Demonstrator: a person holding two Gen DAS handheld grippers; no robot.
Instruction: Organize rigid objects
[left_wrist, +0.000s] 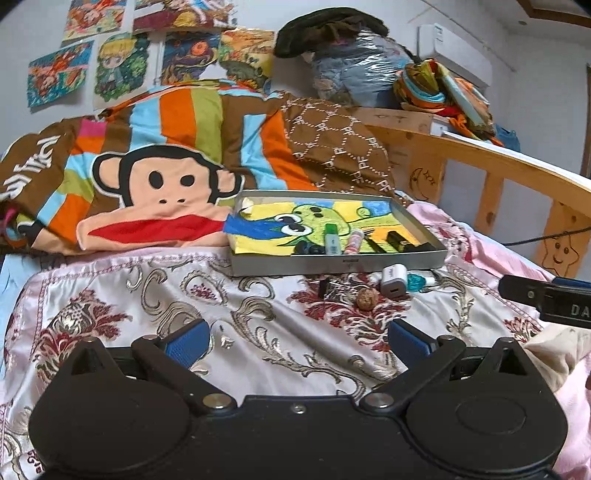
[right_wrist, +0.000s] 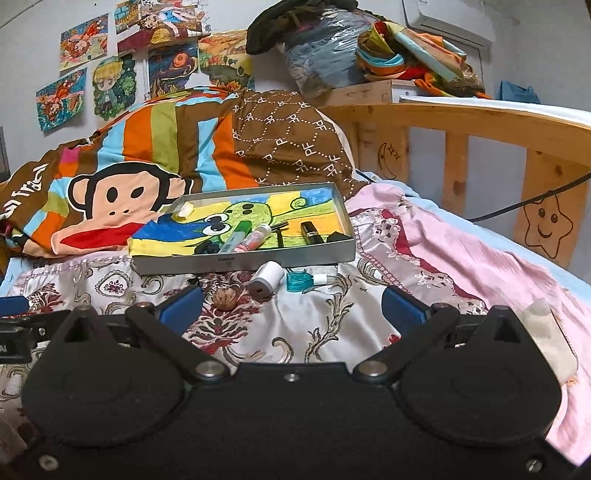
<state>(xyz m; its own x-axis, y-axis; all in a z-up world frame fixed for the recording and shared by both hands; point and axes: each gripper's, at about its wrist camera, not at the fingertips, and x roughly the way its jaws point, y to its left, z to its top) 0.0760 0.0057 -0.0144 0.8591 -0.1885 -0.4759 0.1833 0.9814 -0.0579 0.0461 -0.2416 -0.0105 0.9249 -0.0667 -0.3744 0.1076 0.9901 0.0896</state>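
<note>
Left claw (left_wrist: 299, 343) spread wide, blue pads (left_wrist: 188, 345) well apart, nothing between them, above the brocade cloth (left_wrist: 258, 354). Right claw (right_wrist: 291, 312) likewise gaping and empty, over the same cloth, its side in the left view marked "DA", the rest cut off.

Ahead of both, a grey metal tray (left_wrist: 332, 264) on the bed, lined with a crayon drawing of a green frog (left_wrist: 314, 218). Inside, along the near wall: a green-capped tube (left_wrist: 331, 240), a pink-labelled tube (left_wrist: 353, 242), small dark lumps (left_wrist: 306, 250), a black lipstick (right_wrist: 309, 232) with a metal band, other black pieces beside it, too dark to name. At the far left corner, a pale yellow scrap (right_wrist: 183, 211). Small label on the tray's front wall, unreadable.

Still outside, on the cloth just before the tray: a walnut (left_wrist: 367, 297), a white charger (left_wrist: 393, 282) with faint grey print too small to read, a teal bottle (left_wrist: 417, 283) lying on its side with a white cap, a black bit (left_wrist: 325, 288) left of the walnut.

Behind the tray, a striped quilt (right_wrist: 122, 192) with a monkey face and white script, seemingly "Paul Frank" but partly folded; next to it, brown fabric (right_wrist: 291, 144) printed all over with "PF". Wooden headboard (right_wrist: 461, 147) at right, moon and smiling star drawn on it. Cartoon pictures (right_wrist: 74, 70) on the wall.
</note>
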